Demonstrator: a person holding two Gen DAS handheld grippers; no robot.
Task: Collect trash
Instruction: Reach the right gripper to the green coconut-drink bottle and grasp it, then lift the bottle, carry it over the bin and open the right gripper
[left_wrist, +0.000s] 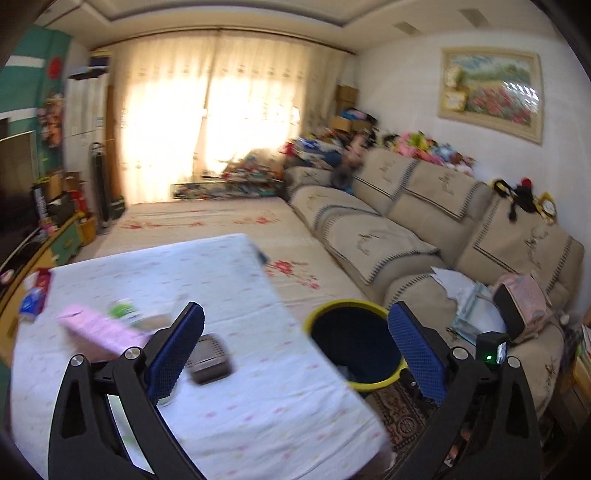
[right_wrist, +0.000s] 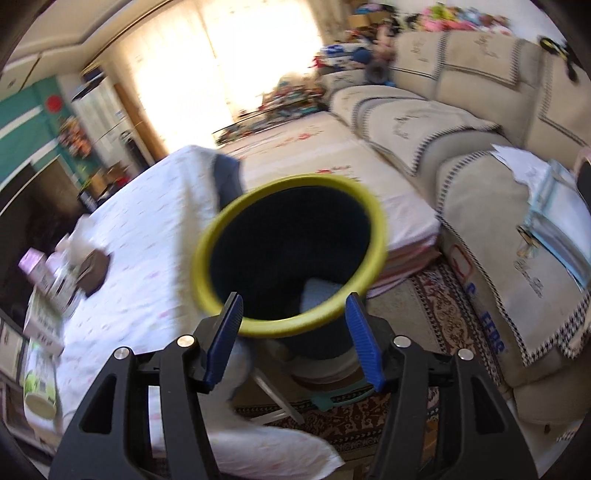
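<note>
My left gripper (left_wrist: 295, 308) is wide open with nothing between its blue pads (left_wrist: 173, 350). It hangs over the right edge of the table with the white cloth (left_wrist: 240, 406). A dark bin with a yellow rim (left_wrist: 354, 343) stands just beyond that edge. On the cloth lie a brown box (left_wrist: 210, 354), a pink pack (left_wrist: 99, 328) and a blurred green bottle (left_wrist: 123, 310). My right gripper (right_wrist: 294, 295) is partly open and empty, close over the near rim of the bin (right_wrist: 288, 326). Something pale lies at the bin's bottom (right_wrist: 317, 295).
A long beige sofa (left_wrist: 388, 236) runs along the right, with papers (left_wrist: 465, 299) and a pink bag (left_wrist: 524, 299) on it. A patterned rug (right_wrist: 443, 314) lies beneath the bin. Boxes and bottles (right_wrist: 48, 288) crowd the table's left end. A TV cabinet (left_wrist: 62, 240) stands at the left.
</note>
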